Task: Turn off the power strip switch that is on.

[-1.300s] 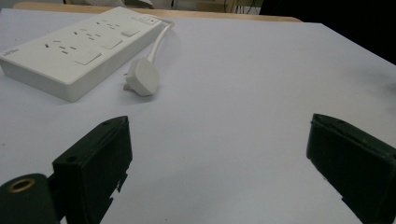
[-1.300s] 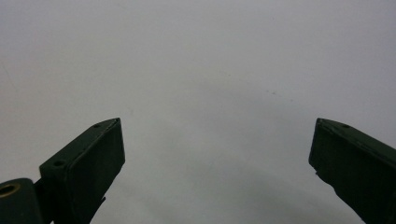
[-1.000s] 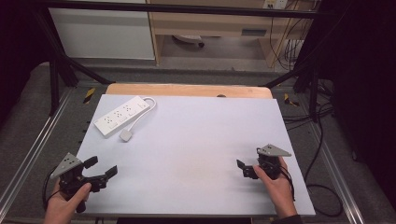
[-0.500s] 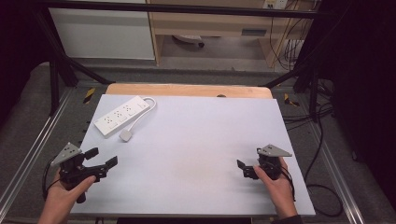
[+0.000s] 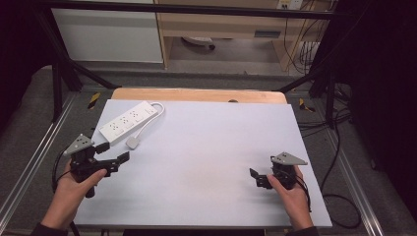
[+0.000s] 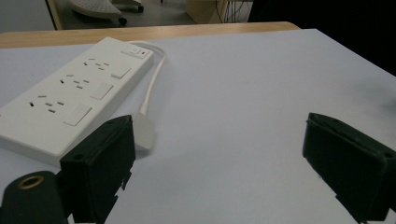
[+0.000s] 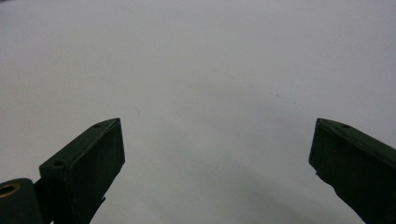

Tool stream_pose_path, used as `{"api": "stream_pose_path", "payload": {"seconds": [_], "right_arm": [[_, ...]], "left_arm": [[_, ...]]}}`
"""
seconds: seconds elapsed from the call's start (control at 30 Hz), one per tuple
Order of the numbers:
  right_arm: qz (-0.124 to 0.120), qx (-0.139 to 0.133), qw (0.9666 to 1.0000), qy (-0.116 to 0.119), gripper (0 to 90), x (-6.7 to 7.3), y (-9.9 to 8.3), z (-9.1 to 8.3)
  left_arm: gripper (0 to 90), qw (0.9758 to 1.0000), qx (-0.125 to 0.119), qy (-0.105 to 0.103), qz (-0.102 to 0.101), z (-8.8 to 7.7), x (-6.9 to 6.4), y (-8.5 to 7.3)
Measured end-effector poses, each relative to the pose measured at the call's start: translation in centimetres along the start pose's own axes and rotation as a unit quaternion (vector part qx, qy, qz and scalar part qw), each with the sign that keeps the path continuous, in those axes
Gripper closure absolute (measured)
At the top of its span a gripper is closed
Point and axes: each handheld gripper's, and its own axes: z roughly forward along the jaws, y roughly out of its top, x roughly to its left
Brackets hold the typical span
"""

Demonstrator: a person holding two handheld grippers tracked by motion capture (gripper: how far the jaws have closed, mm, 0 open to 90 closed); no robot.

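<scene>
Left gripper [image 5: 114,156] jaws wide, just short of the white plug [image 6: 144,130] beside the power strip [image 5: 129,122]. Right gripper [image 5: 256,176] wide, empty. Judgement: straddle plug squarely before closing.

White power strip [image 5: 129,122] with a red switch, white cord [image 6: 153,81]. Surface [image 5: 211,162] pale grey-lavender, wood far edge. Fingers [image 7: 84,163] black.
</scene>
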Motion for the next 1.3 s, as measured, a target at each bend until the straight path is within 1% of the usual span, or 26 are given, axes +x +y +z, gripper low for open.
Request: {"api": "stream_pose_path", "payload": {"seconds": [0.03, 0.07, 0.1, 0.13, 0.17, 0.2, 0.23, 0.27, 0.3, 0.33, 0.37, 0.53, 0.63, 1.07, 1.17, 1.3], "right_arm": [[-0.001, 0.000, 1.0000, 0.001, 3.8, 0.0, 0.0, 0.0], [-0.001, 0.001, 1.0000, 0.001, 3.8, 0.0, 0.0, 0.0], [-0.001, 0.001, 1.0000, 0.002, 3.8, 0.0, 0.0, 0.0], [-0.001, 0.001, 1.0000, 0.002, 3.8, 0.0, 0.0, 0.0], [-0.001, 0.002, 1.0000, 0.002, 3.7, 0.0, 0.0, 0.0], [-0.001, 0.002, 1.0000, 0.002, 3.7, 0.0, 0.0, 0.0], [0.000, 0.000, 1.0000, 0.001, 3.7, 0.1, 0.0, 0.0], [0.000, 0.000, 1.0000, 0.001, 3.7, 0.1, 0.0, 0.0], [-0.002, 0.000, 1.0000, 0.000, 3.7, 0.1, 0.0, 0.0], [-0.002, 0.000, 1.0000, 0.000, 3.7, 0.1, 0.0, 0.0], [-0.003, 0.000, 1.0000, 0.000, 3.7, 0.0, 0.0, -0.1], [-0.003, 0.000, 1.0000, 0.001, 3.7, 0.1, 0.0, 0.0], [-0.005, 0.001, 1.0000, 0.002, 3.7, 0.1, 0.0, -0.1], [-0.007, 0.002, 1.0000, 0.001, 3.7, 0.2, 0.0, -0.1], [-0.008, 0.001, 1.0000, 0.000, 3.8, 0.2, 0.0, -0.1], [-0.007, 0.001, 1.0000, 0.001, 3.8, 0.2, 0.0, -0.2]], "left_arm": [[9.4, 1.0000, 0.002, 0.001, 0.000, 0.3, 0.2, 0.5], [9.4, 1.0000, 0.002, 0.001, 0.000, 0.3, 0.2, 0.5], [9.3, 1.0000, 0.004, 0.003, 0.003, 0.7, 0.5, 1.0], [9.2, 1.0000, 0.004, 0.003, 0.003, 0.7, 0.5, 1.0], [9.2, 1.0000, 0.005, 0.004, 0.004, 1.0, 0.7, 1.4], [9.1, 1.0000, 0.005, 0.004, 0.004, 1.0, 0.7, 1.4], [9.0, 1.0000, 0.006, 0.005, 0.005, 1.4, 1.0, 1.8], [8.9, 1.0000, 0.006, 0.005, 0.005, 1.4, 1.0, 1.8], [8.9, 0.9999, 0.009, 0.007, 0.007, 1.9, 1.3, 2.1], [8.9, 0.9999, 0.009, 0.007, 0.007, 1.9, 1.3, 2.1], [9.0, 0.9999, 0.011, 0.011, 0.008, 2.3, 1.4, 2.4], [9.0, 0.9998, 0.013, 0.010, 0.007, 3.1, 1.8, 2.9], [9.1, 0.9998, 0.013, 0.010, 0.011, 3.7, 1.9, 3.4], [9.4, 0.9996, 0.013, 0.018, 0.018, 4.9, 2.3, 4.5], [9.4, 0.9995, 0.009, 0.020, 0.022, 5.2, 2.5, 5.1], [9.5, 0.9994, 0.010, 0.024, 0.024, 5.6, 2.7, 5.6]]}}
